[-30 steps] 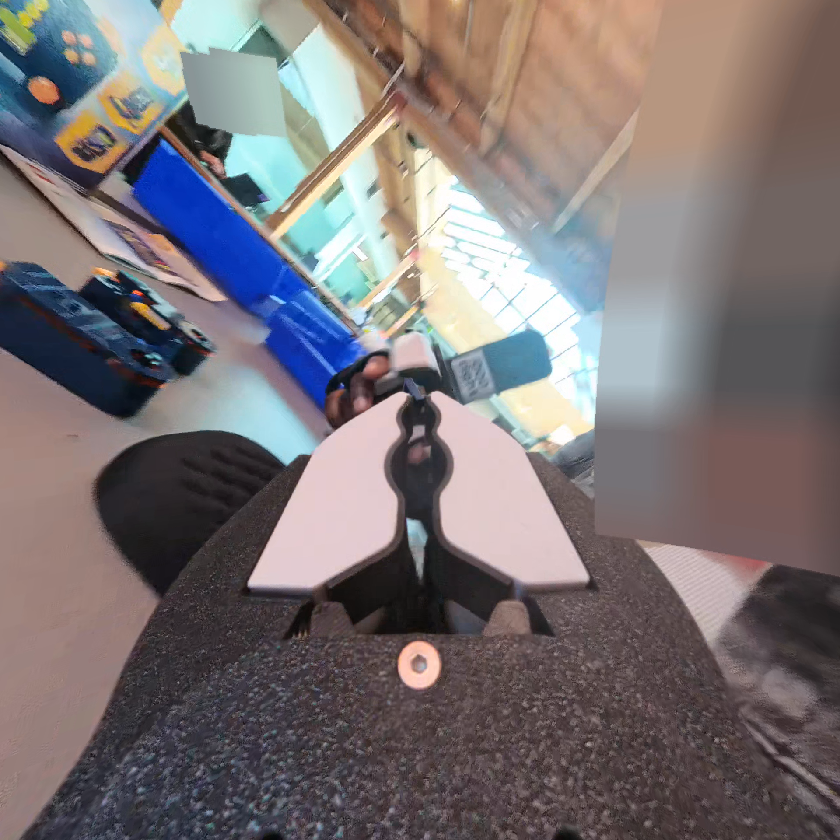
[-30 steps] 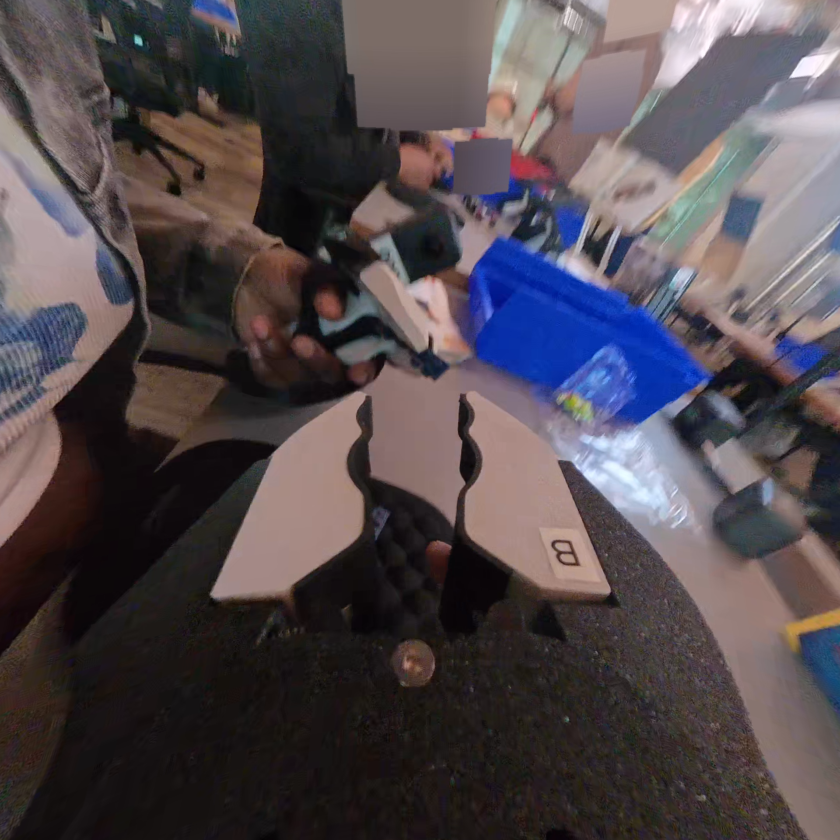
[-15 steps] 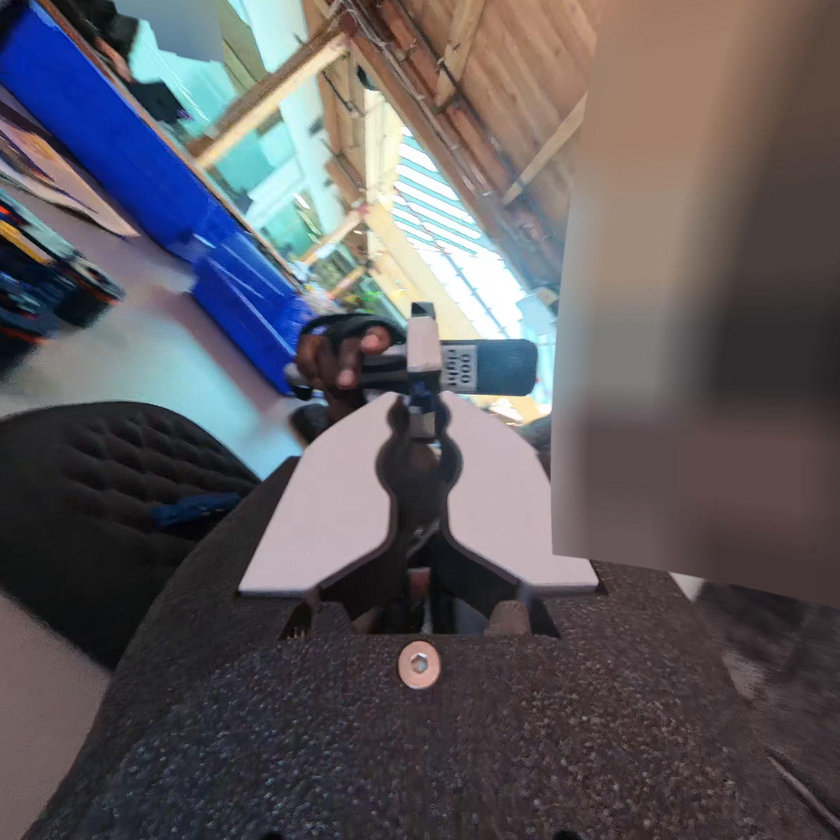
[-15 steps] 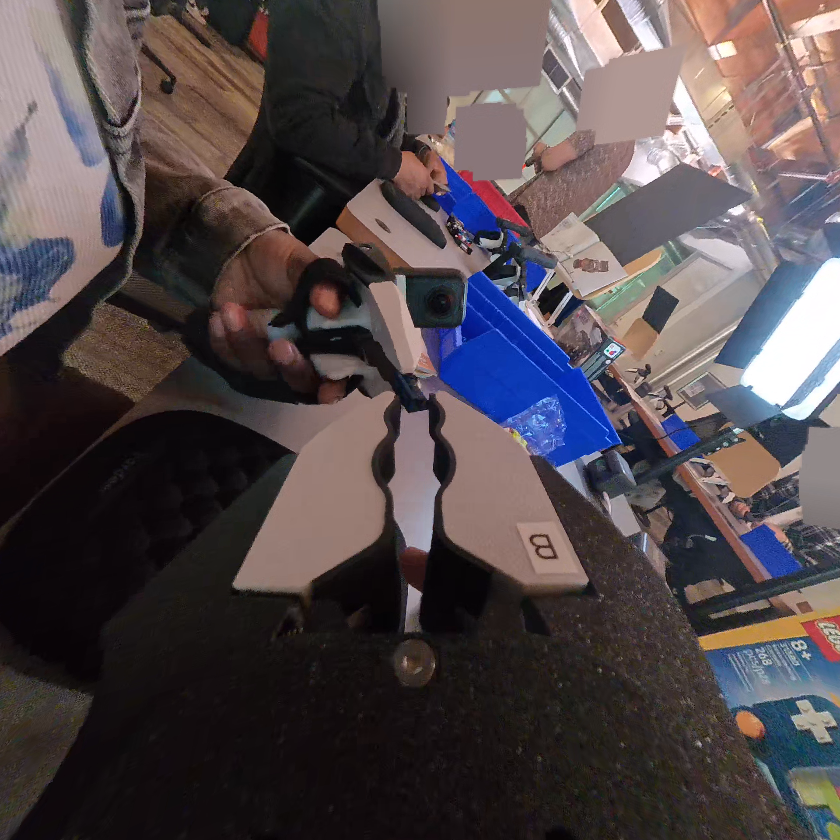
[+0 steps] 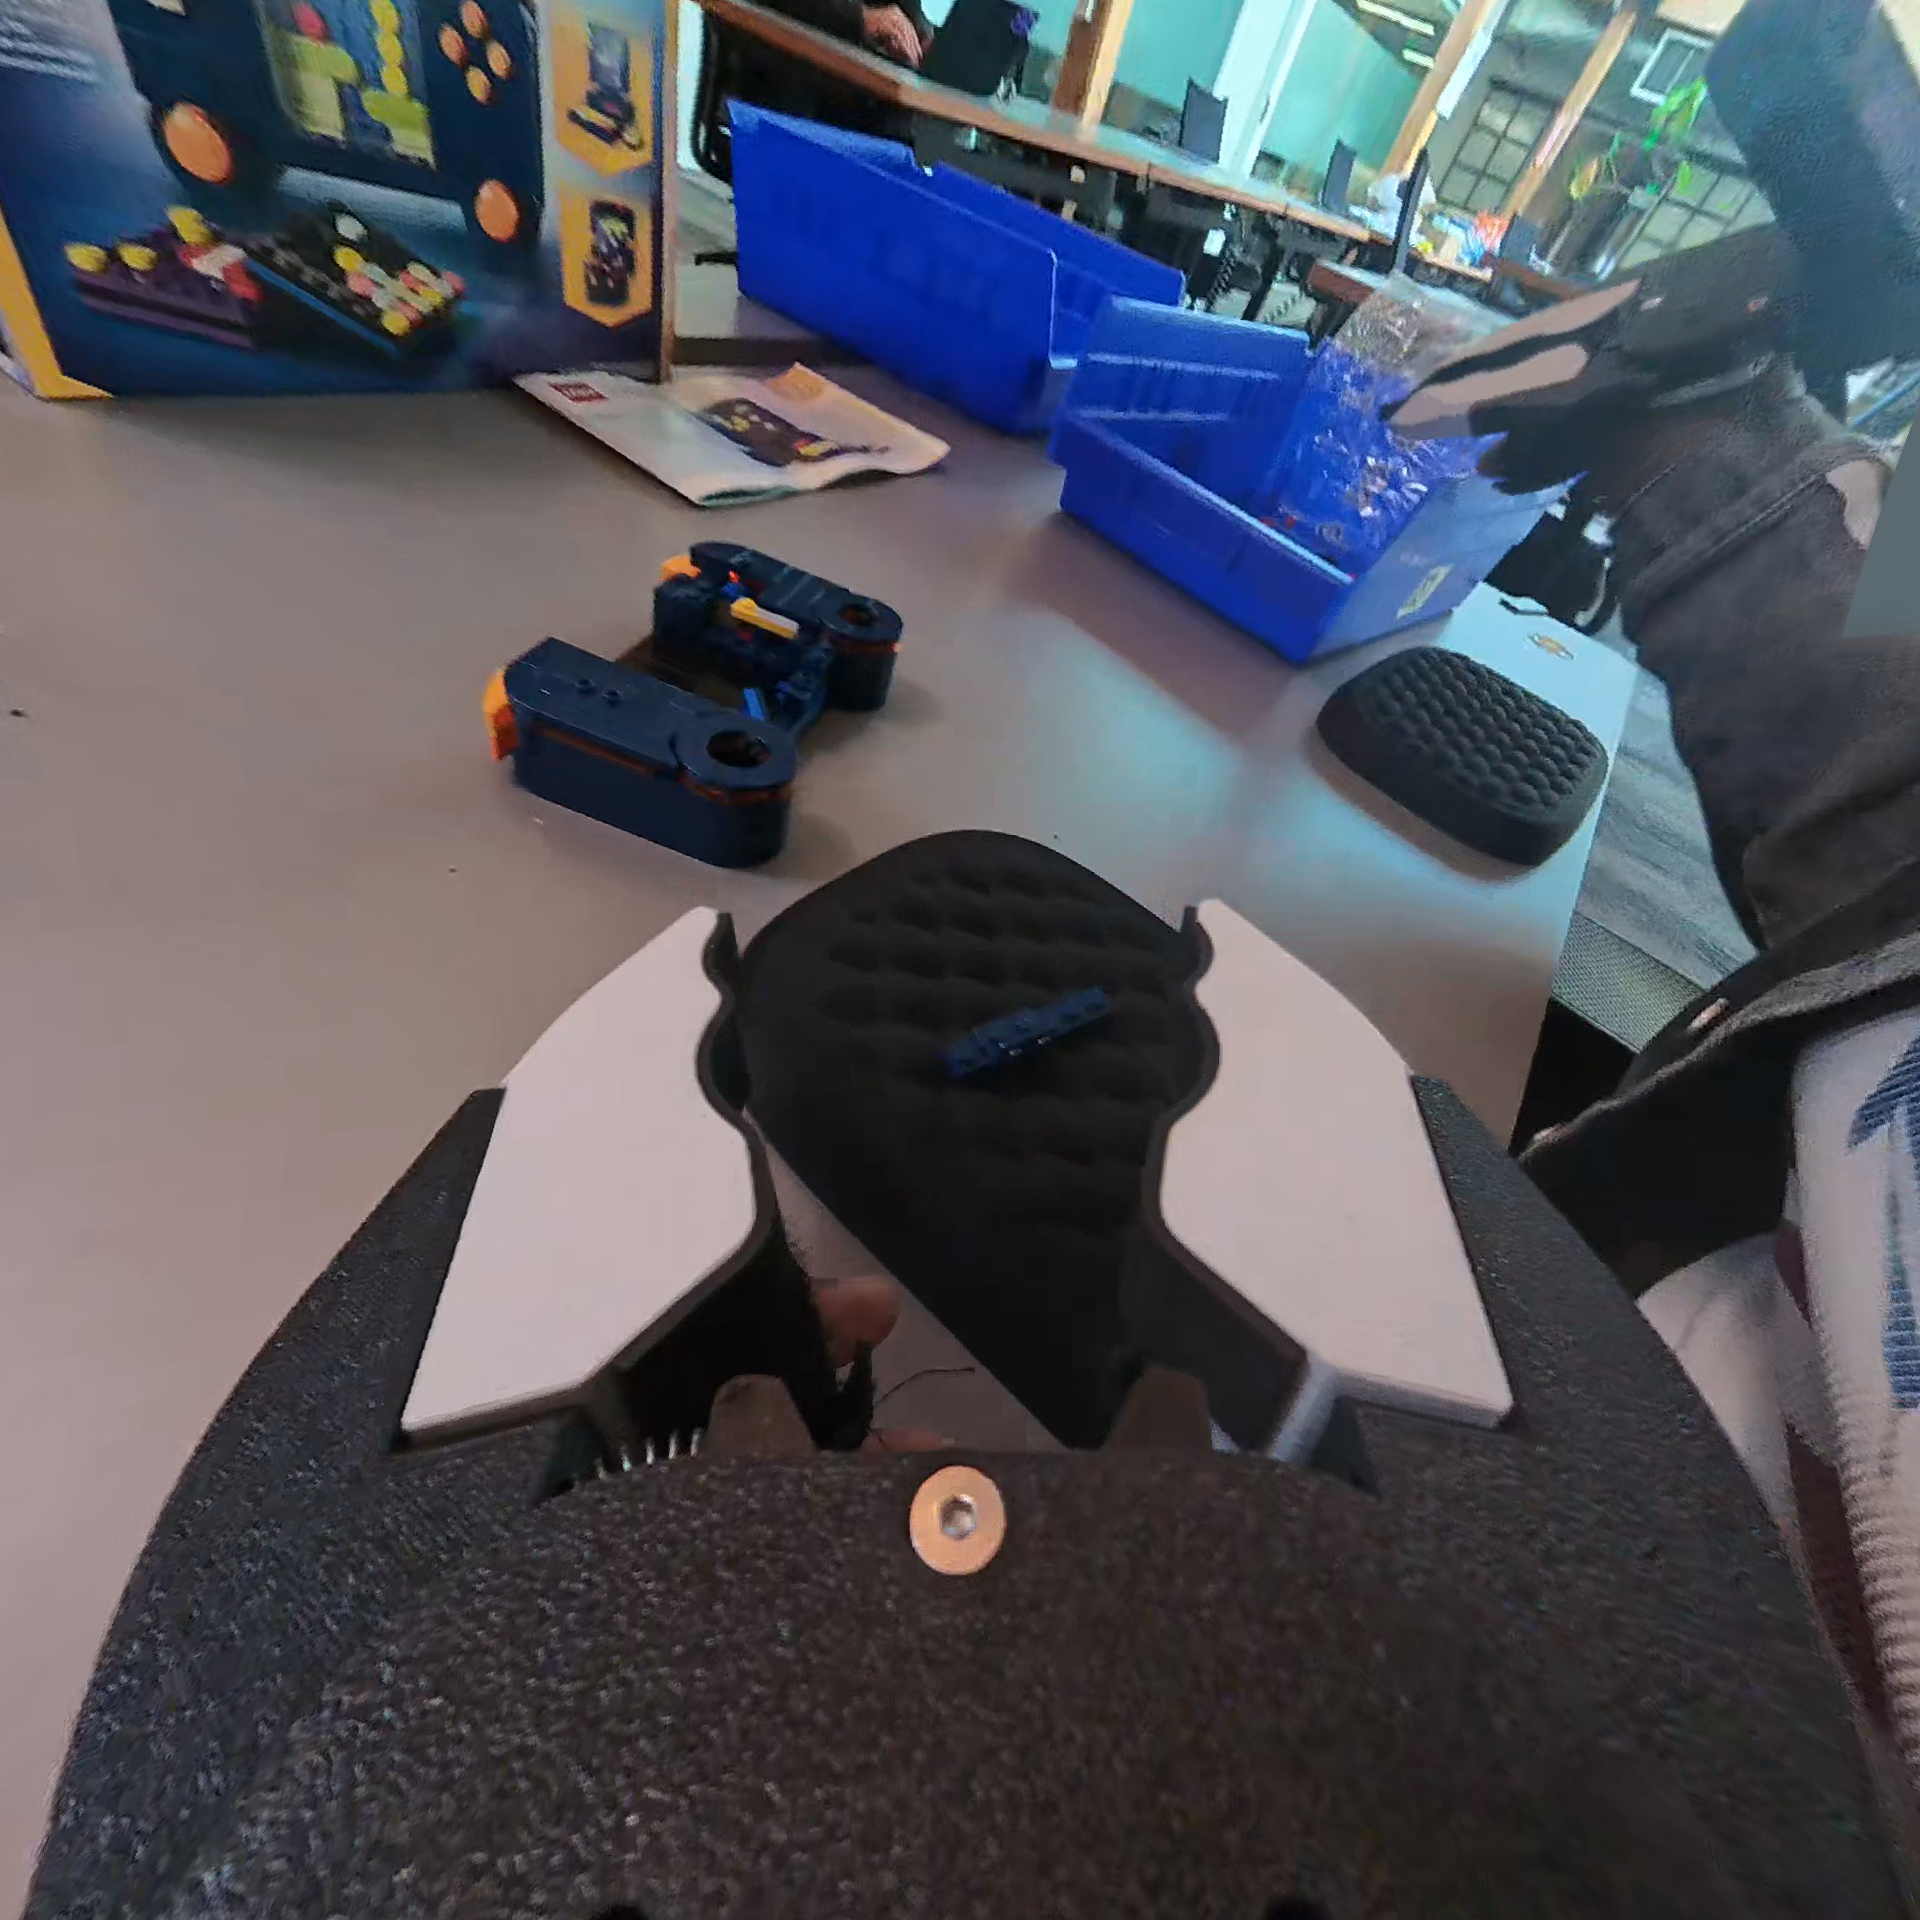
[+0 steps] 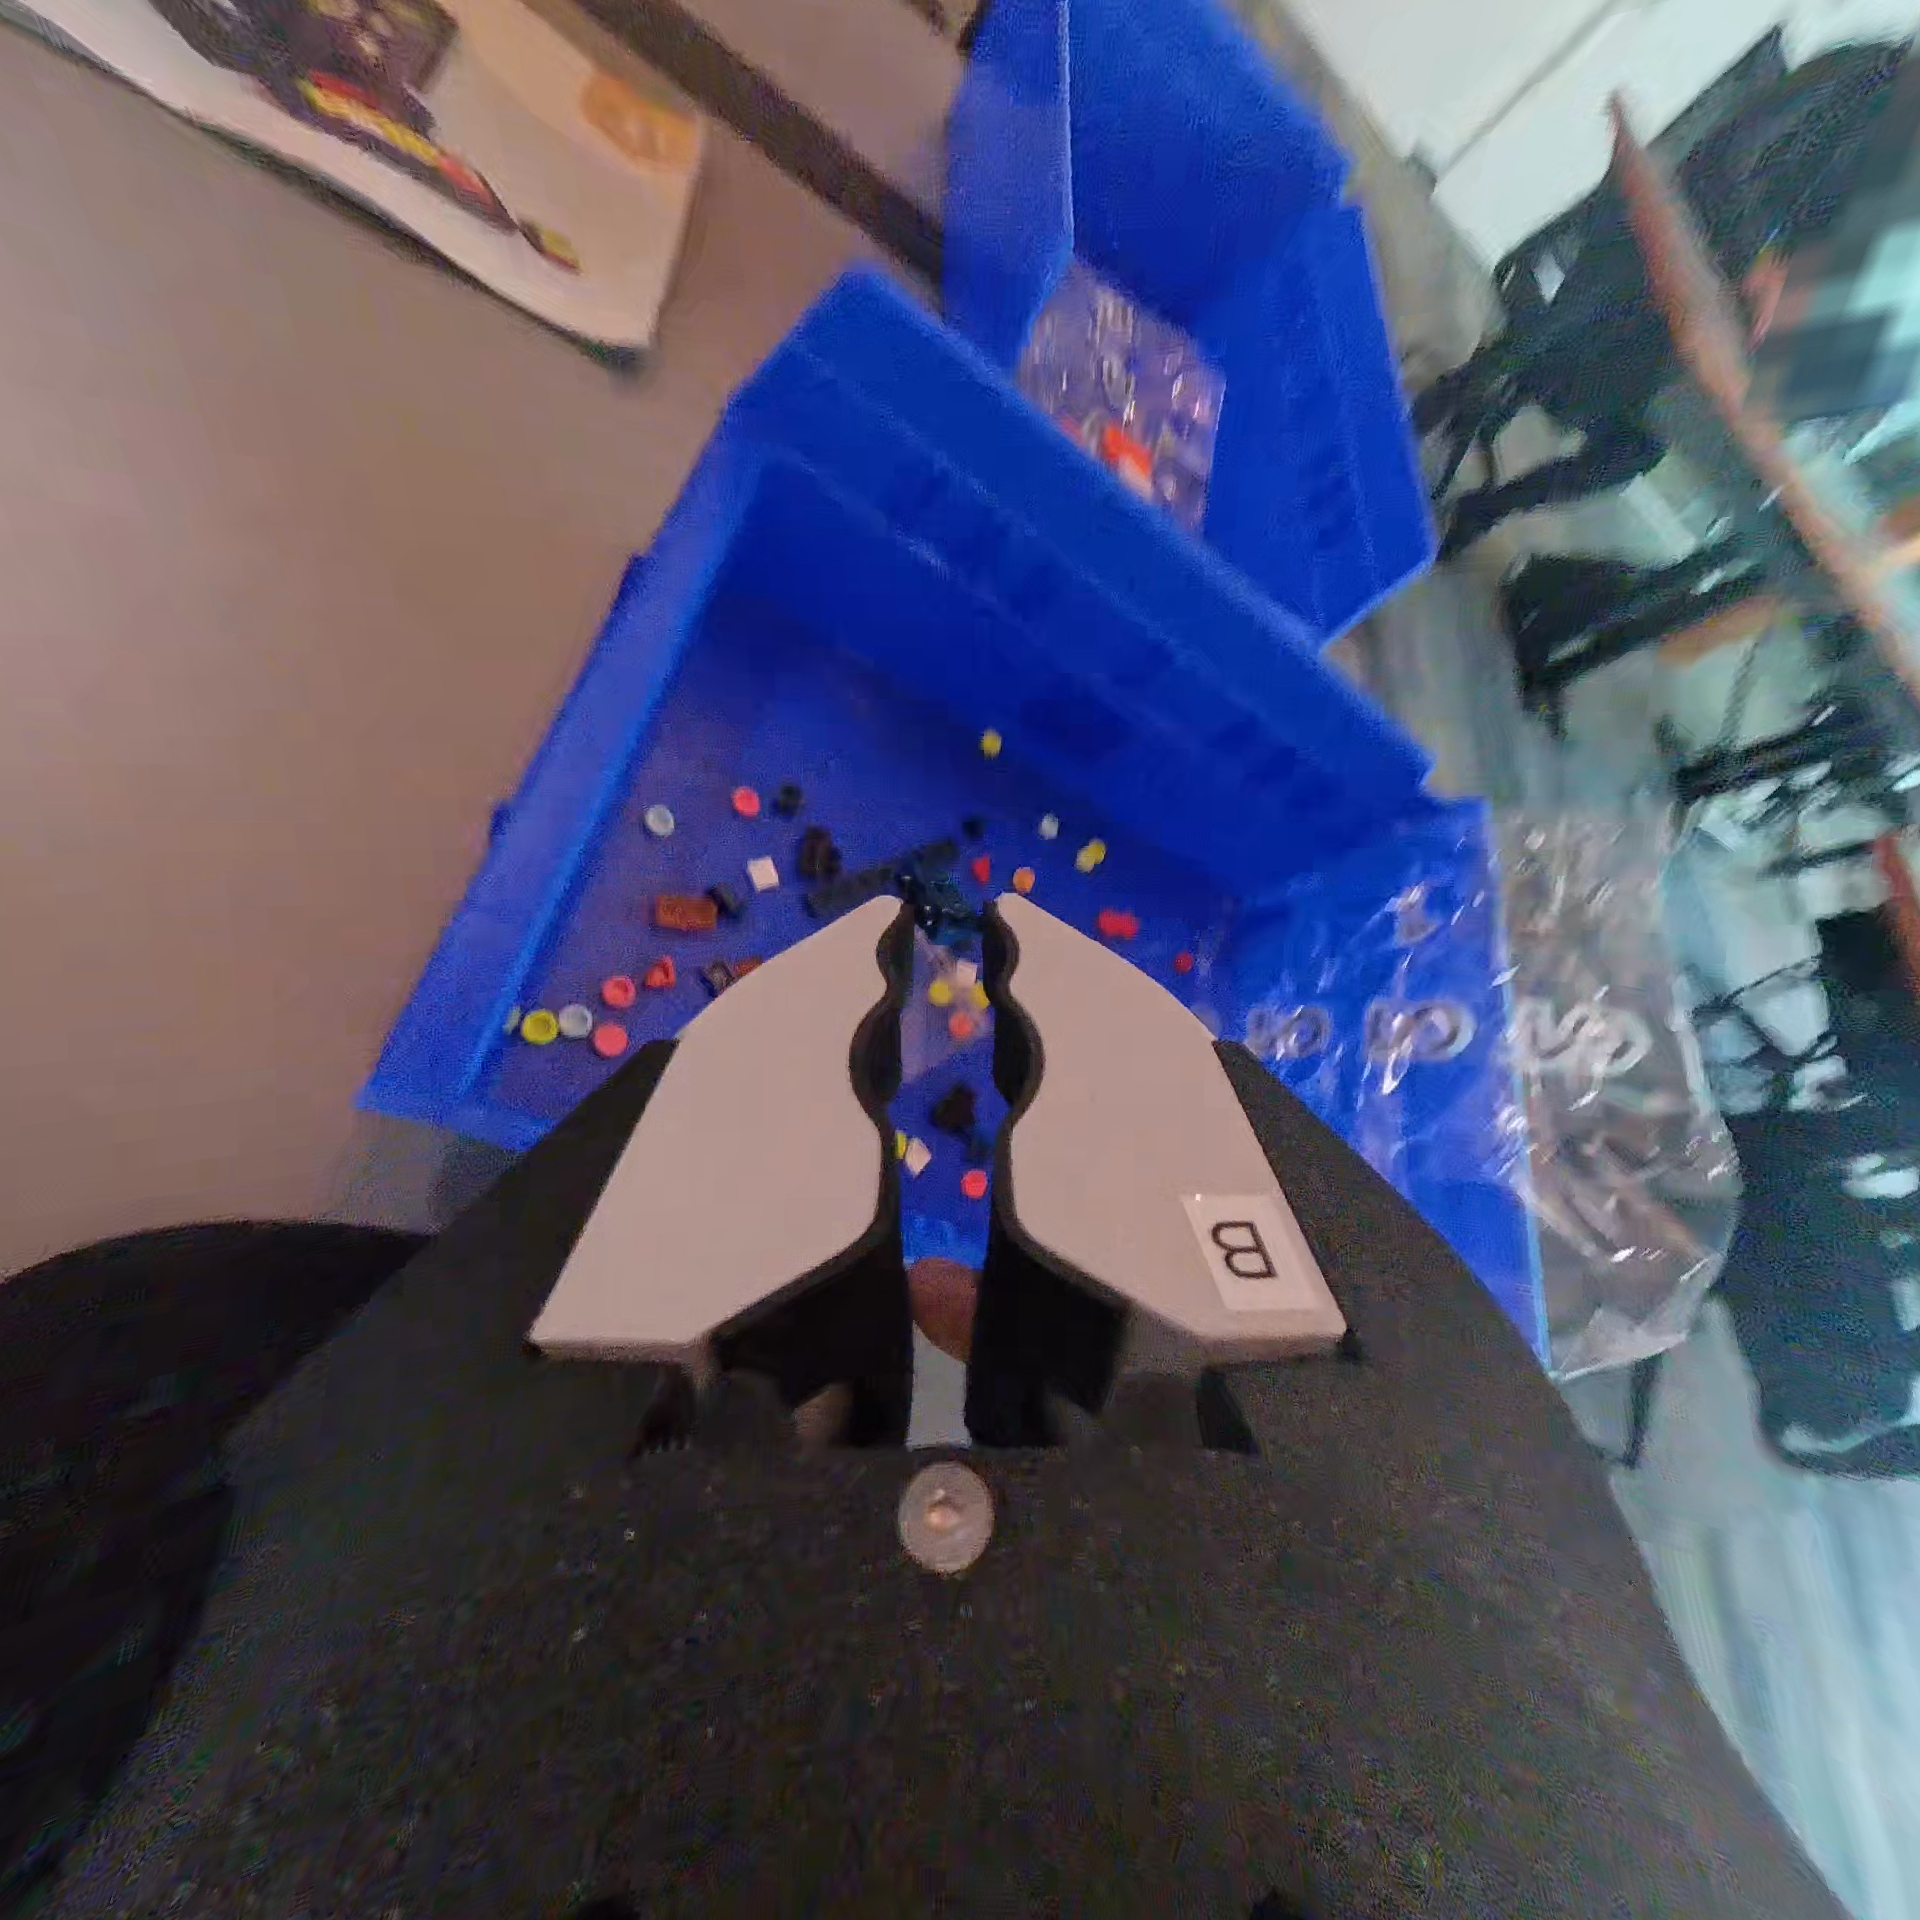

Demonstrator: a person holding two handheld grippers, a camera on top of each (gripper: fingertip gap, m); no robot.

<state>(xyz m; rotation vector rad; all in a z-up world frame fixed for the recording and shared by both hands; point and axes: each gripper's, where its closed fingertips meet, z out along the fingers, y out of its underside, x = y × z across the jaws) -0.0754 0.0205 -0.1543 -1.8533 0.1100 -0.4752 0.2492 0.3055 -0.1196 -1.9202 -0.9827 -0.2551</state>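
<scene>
My left gripper (image 5: pixel 956 925) is wide open and empty, low over a black dimpled foam pad (image 5: pixel 966 935) on the grey table (image 5: pixel 260 935). A small blue brick plate (image 5: pixel 1023 1029) lies loose on that pad between the open fingers, touching neither. My right gripper (image 6: pixel 945 914) hangs over a blue bin (image 6: pixel 935 623) holding several small coloured pieces. Its fingertips are shut on a small dark blue brick piece (image 6: pixel 940 916). The right gripper also shows in the left wrist view (image 5: pixel 1475 390), above the bin (image 5: pixel 1247 520).
A dark blue brick model (image 5: pixel 686 717) sits mid-table, with a printed box (image 5: pixel 312 187) and a booklet (image 5: pixel 748 436) behind it. A second blue bin (image 5: pixel 935 270) and a second black pad (image 5: pixel 1465 769) are to the right. A clear plastic bag (image 6: pixel 1558 1039) lies beside the bin.
Both grippers met tip to tip in the air, then swung down apart. The left opened wide and the blue plate now lies on the pad. The right narrowed onto a dark blue piece over the bin.
</scene>
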